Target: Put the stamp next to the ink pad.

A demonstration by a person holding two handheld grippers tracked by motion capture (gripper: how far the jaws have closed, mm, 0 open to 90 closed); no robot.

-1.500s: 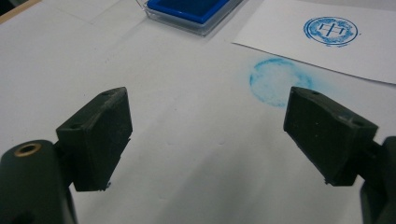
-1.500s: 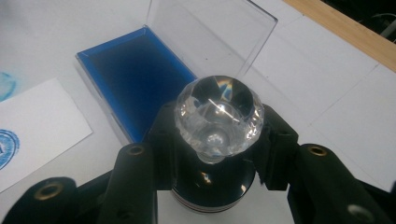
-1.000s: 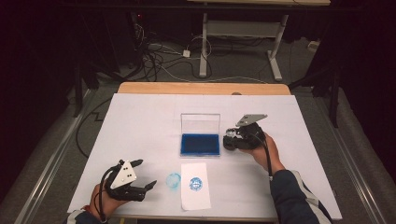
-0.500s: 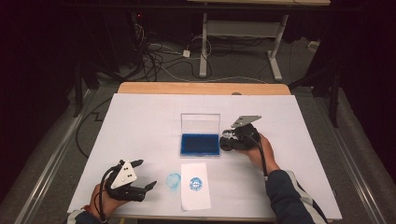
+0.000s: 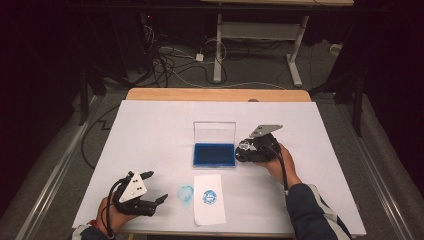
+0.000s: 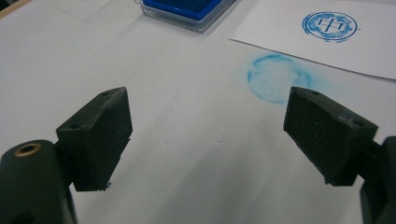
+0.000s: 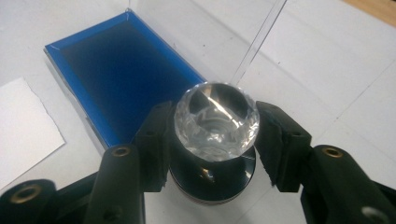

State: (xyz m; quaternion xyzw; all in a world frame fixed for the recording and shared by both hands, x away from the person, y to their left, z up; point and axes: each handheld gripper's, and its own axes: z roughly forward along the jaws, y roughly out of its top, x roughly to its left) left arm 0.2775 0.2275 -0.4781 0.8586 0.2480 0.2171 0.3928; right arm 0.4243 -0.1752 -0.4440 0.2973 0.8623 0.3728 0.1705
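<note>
one crystal-topped stamp (image 7: pixel 215 140) upright between right tool (image 7: pixel 212 147) jaws, newly released, slightly apart.

A round blue seal print (image 6: pixel 329 26) stands on the white paper slip (image 5: pixel 209 197) near the table's front edge; its inner characters are too blurred to read. The faint blue ring (image 6: pixel 275 78) beside it carries no text.

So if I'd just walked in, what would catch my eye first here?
Probably the stamp with its faceted crystal-like knob, standing between the right gripper's fingers, which have just been opening. Just beyond it lies the open ink pad, vivid blue mid-table. Nearer the person, a white paper bears a round blue print.
</note>
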